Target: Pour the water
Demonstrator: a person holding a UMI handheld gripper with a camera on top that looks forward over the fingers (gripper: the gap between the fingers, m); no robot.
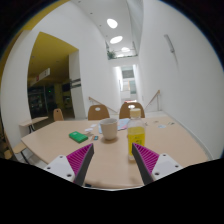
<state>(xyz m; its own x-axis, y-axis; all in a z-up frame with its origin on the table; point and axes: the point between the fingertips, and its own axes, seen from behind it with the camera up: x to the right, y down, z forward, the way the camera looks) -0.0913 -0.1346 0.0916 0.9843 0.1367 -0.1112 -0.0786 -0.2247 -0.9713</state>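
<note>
A yellow bottle or cup with a white top (136,134) stands on the light wooden table (110,165), just ahead of my right finger. A white cup (108,128) stands a little further back, ahead of the gap between my fingers. A small green object (78,135) lies on the table to the left, beyond my left finger. My gripper (113,160) is open and empty, low over the table, with the pink pads of the fingers (80,159) wide apart and nothing between them.
Wooden chairs (98,111) stand behind the table's far edge. Another chair (58,114) and table stand to the left by a yellow wall. A white corridor with ceiling lights runs on behind.
</note>
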